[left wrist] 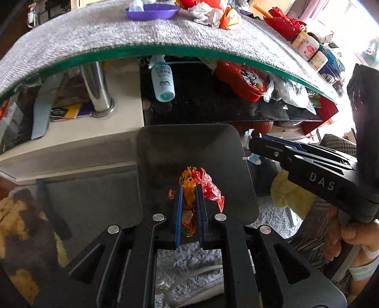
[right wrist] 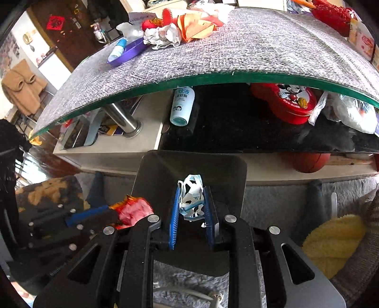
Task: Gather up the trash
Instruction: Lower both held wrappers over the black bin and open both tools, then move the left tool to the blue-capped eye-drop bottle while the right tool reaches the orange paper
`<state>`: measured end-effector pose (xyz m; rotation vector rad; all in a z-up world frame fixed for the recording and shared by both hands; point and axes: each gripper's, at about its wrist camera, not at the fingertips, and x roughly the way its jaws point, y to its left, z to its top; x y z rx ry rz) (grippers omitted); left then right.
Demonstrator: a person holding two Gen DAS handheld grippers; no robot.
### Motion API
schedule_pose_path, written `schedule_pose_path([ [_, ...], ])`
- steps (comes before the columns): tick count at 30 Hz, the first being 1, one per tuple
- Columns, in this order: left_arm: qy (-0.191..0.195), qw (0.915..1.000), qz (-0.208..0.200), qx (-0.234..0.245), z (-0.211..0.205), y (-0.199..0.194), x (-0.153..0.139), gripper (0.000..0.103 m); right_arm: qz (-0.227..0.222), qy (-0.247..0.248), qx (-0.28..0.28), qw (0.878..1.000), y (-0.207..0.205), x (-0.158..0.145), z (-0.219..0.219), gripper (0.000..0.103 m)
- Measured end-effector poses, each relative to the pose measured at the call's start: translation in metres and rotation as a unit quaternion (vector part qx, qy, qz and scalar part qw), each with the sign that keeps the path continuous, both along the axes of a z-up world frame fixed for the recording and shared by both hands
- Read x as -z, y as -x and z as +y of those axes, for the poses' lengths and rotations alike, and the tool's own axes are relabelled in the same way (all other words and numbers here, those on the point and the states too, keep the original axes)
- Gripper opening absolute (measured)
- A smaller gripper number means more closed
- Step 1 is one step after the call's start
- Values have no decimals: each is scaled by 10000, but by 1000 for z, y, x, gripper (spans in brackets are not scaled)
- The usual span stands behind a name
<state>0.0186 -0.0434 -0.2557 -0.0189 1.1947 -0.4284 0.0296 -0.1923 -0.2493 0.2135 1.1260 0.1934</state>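
Observation:
My left gripper (left wrist: 190, 187) is shut on a crumpled orange and red snack wrapper (left wrist: 206, 182), held over the open mouth of a dark grey bin (left wrist: 165, 147). My right gripper (right wrist: 192, 189) is shut on a crumpled blue and white face mask (right wrist: 191, 196), also above the bin (right wrist: 161, 170). In the left wrist view the right gripper (left wrist: 251, 147) reaches in from the right by the bin's rim. The left gripper (right wrist: 111, 210) shows at the left of the right wrist view with the wrapper (right wrist: 137, 208).
A glass table under a grey mat (left wrist: 94, 35) stands behind the bin, carrying crumpled tissue (left wrist: 203, 13), a purple dish (left wrist: 151, 11) and red items. Its lower shelf holds a bottle (left wrist: 163, 80) and a red tin (left wrist: 241, 80). A yellow fluffy thing (left wrist: 289, 194) lies on the right.

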Motion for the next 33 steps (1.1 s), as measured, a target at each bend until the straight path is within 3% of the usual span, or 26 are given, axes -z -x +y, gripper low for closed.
schedule_pose_path([
  [2, 32, 10000, 23, -12, 0, -4, 3, 12, 50, -19, 35, 10000, -4, 2, -2, 25],
  [5, 21, 10000, 18, -50, 2, -7, 4, 26, 85, -51, 79, 9999, -8, 4, -4, 43],
  [9, 8, 9999, 3, -134, 5, -10, 3, 40, 61, -14, 142, 9999, -11, 2, -7, 49],
  [13, -69, 9996, -76, -253, 11, -12, -2, 51, -25, 39, 245, 9997, -12, -5, -12, 65],
  [16, -188, 9990, -227, -343, 16, -12, -13, 66, -120, 183, 355, 9991, -13, -16, -19, 82],
  [18, -296, 9976, -437, -457, 22, -12, -28, 87, -216, 270, 406, 9986, -14, -27, -25, 93],
  [21, -352, 9949, -727, -600, 30, -13, -51, 95, -463, 275, 526, 9972, -13, -51, -38, 97],
  [28, -484, 9884, -1235, -738, 35, -24, -102, 95, -979, 238, 837, 9914, -23, -102, -59, 99],
  [33, -489, 9838, -1509, -840, 39, -40, -129, 95, -1193, 320, 842, 9888, -40, -123, -59, 99],
])
